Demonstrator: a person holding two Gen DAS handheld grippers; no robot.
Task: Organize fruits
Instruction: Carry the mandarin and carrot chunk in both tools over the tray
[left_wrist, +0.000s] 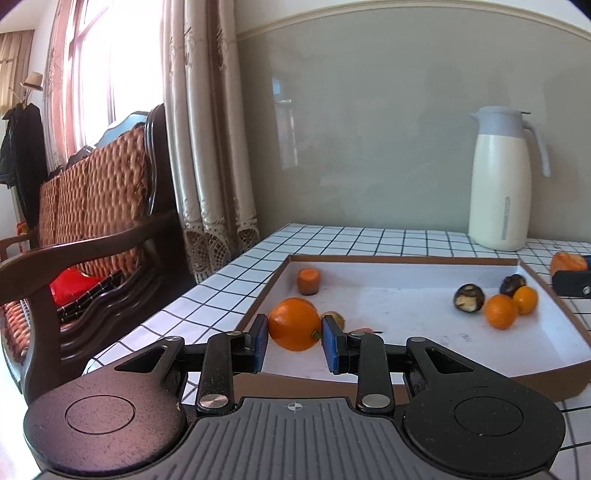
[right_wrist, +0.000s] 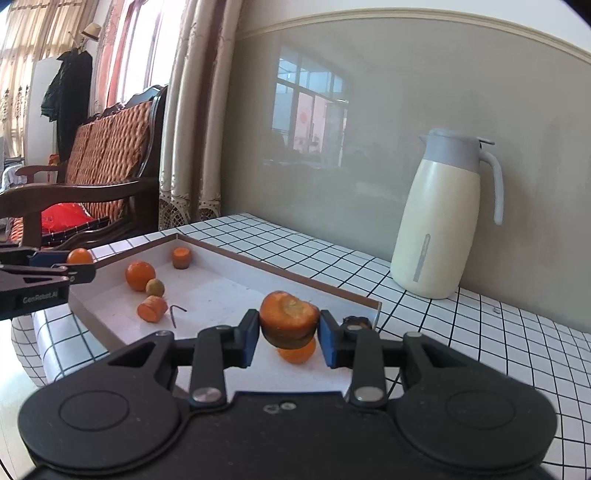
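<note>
Your left gripper (left_wrist: 294, 338) clamps an orange (left_wrist: 294, 324), your right gripper (right_wrist: 289, 336) a carrot stub (right_wrist: 289, 318), both over the tray (left_wrist: 406, 259), probably for sorting by kind.

"GenRobot.AI" (white) on left gripper (right_wrist: 79, 273)

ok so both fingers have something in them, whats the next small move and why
Probably lower the left gripper a little and let go. It is shut on an orange just above the white tray, near the corner where another orange already lies, so setting it there would group the two. The right gripper, shut on a carrot chunk, can wait.
</note>
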